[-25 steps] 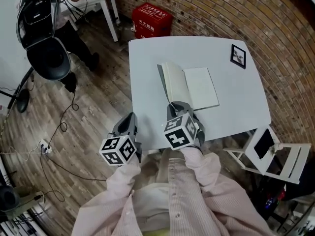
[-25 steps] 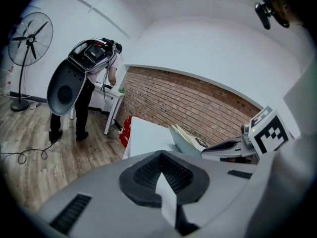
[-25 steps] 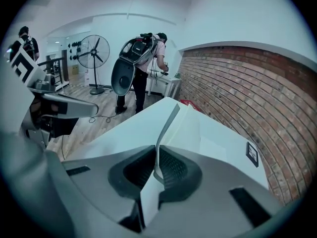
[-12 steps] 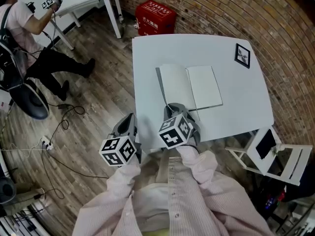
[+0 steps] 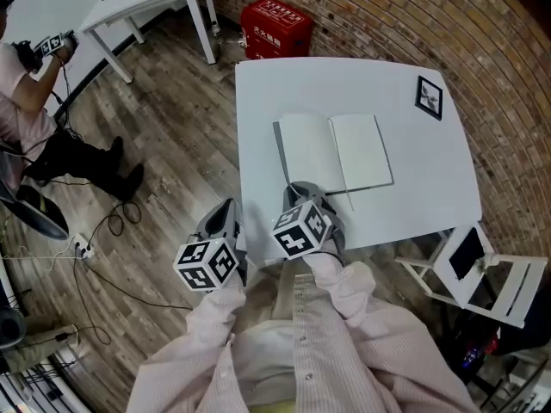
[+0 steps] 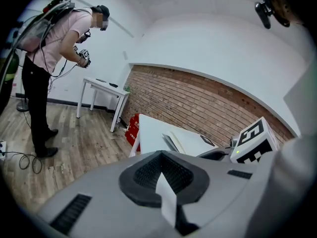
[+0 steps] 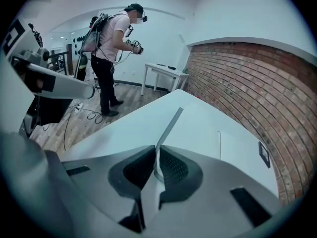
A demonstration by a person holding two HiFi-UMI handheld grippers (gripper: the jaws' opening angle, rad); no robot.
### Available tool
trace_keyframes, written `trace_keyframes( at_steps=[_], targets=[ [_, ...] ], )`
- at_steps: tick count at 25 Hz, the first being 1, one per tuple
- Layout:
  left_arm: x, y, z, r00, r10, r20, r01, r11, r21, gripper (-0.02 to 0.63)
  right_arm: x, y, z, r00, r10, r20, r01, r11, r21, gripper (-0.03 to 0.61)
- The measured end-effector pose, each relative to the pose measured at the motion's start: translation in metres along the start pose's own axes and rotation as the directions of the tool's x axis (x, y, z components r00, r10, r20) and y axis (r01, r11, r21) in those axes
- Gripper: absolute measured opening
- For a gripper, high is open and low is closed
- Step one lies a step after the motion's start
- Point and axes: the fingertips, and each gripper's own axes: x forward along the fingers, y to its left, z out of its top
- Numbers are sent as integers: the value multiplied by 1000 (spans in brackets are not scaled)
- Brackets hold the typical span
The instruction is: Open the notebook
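The notebook (image 5: 334, 153) lies open on the white table (image 5: 413, 188), with a pale page on each side of the spine. My right gripper (image 5: 301, 191) is at the near edge of the left half. In the right gripper view its jaws (image 7: 156, 166) are shut on the thin grey cover (image 7: 170, 127), which runs edge-on away from the pads. My left gripper (image 5: 225, 210) hangs off the table's near left edge, away from the notebook. In the left gripper view (image 6: 161, 170) it is shut with nothing in it.
A black-framed marker card (image 5: 429, 97) lies at the table's far right. On the floor beyond the table stands a red box (image 5: 275, 18), and a white folding chair (image 5: 482, 269) is at the near right. A person (image 5: 34, 101) stands on the left, near floor cables (image 5: 112, 231).
The notebook's left half has swung from raised to lying flat. My right gripper has sunk a little with it. The left gripper has stayed put, and the person on the left has moved.
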Motion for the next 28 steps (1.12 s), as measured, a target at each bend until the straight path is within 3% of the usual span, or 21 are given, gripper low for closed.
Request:
trace_keyframes(
  at_steps=[16, 22, 28],
  targets=[
    [3, 2, -4, 999, 38, -8, -38, 999, -5, -8, 17, 11, -7, 993, 117, 3, -117, 987, 111, 46],
    [11, -10, -5, 1000, 23, -18, -23, 999, 23, -8, 14, 15, -2, 962, 258, 84, -271, 934, 232, 54],
    [16, -23, -4, 1000, 9, -28, -8, 998, 63, -8, 7, 8, -3, 939, 297, 173, -334, 907, 256, 52]
  ],
)
